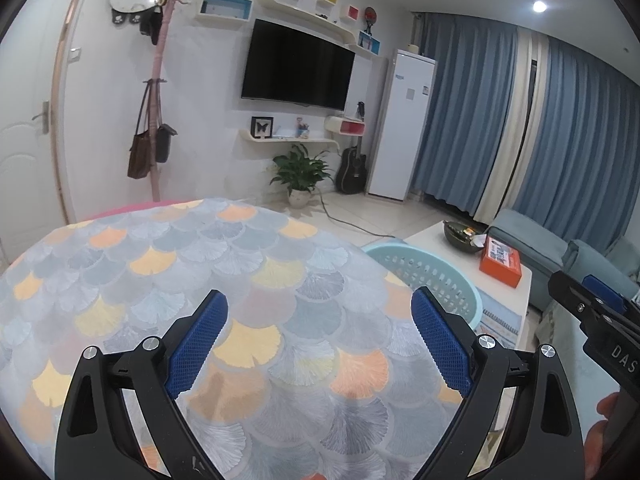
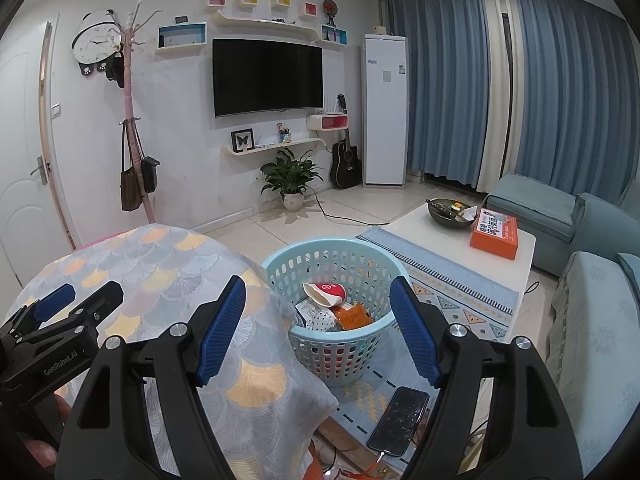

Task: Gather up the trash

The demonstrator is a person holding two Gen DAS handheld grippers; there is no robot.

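A light blue perforated basket (image 2: 352, 256) stands on the floor rug beside a round table with a scale-pattern cloth (image 2: 180, 280). Inside lie a red and white cup (image 2: 326, 294), an orange wrapper (image 2: 354, 316) and a white package. My right gripper (image 2: 318, 320) is open and empty, held above the basket's near rim. My left gripper (image 1: 320, 324) is open and empty over the cloth (image 1: 240, 264). The basket's rim also shows in the left wrist view (image 1: 440, 268). The left gripper shows at the left of the right wrist view (image 2: 76, 300).
A white coffee table (image 2: 432, 228) holds a dark bowl (image 2: 448, 210) and an orange box (image 2: 494, 234). A phone on a cable (image 2: 398, 420) lies on the rug. A blue sofa (image 2: 592, 280) is at the right. A potted plant (image 2: 292, 180) and guitar stand by the far wall.
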